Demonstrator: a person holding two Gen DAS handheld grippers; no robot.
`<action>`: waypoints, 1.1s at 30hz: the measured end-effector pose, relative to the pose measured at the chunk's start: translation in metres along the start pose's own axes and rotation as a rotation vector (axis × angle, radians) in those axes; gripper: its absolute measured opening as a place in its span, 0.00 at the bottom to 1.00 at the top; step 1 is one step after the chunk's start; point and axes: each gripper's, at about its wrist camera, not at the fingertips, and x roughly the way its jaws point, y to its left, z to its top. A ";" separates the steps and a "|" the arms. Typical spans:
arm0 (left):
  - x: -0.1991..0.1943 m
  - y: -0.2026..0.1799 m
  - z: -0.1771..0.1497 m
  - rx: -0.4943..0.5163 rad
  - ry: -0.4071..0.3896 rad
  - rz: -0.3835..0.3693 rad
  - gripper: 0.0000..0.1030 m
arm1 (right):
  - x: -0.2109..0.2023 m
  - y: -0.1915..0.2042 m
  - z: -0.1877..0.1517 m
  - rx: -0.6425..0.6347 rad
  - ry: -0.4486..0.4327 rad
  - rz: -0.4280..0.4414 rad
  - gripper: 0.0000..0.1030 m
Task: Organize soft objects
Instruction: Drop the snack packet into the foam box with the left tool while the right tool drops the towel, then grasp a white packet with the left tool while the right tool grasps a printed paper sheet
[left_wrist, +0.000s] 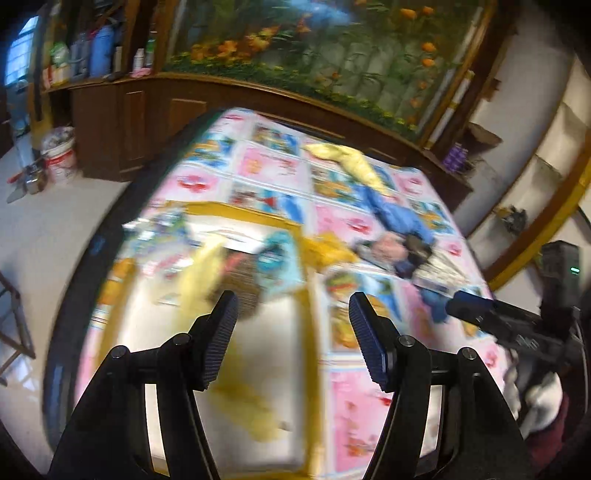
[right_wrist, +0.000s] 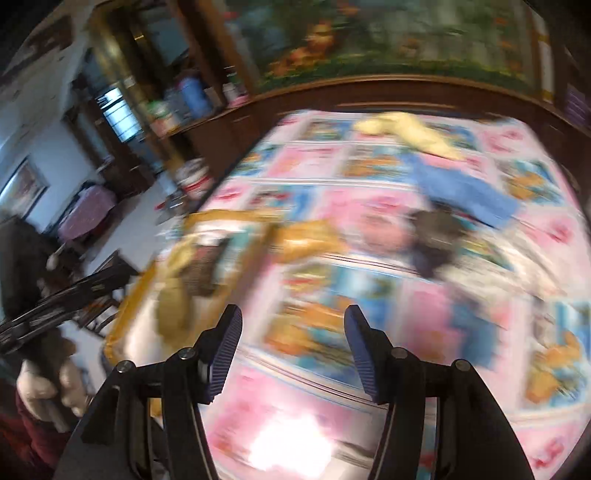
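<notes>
Two claws, the left claw (left_wrist: 293, 306) and right claw (right_wrist: 293, 321), hang with jaws apart and nothing between them above a patterned bedspread (left_wrist: 354, 406). Yellow cloth (left_wrist: 354, 162) and blue cloth (left_wrist: 399, 210) lie on it, beside an open cardboard box (left_wrist: 258, 218) holding soft things.

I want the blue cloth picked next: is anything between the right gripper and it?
Nothing visible blocks it. The right gripper is open and empty above bare bedspread. The blue cloth lies farther back, with a dark item lying against its near edge; blur hides detail.
</notes>
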 end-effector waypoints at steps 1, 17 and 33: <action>0.004 -0.010 -0.004 0.012 0.013 -0.026 0.62 | -0.007 -0.025 -0.007 0.042 0.017 -0.046 0.56; 0.070 -0.112 -0.086 0.230 0.230 -0.150 0.62 | -0.036 -0.083 -0.138 -0.068 0.276 -0.305 0.56; 0.079 -0.156 -0.117 0.504 0.298 -0.199 0.62 | -0.018 -0.085 -0.094 0.015 0.150 -0.124 0.38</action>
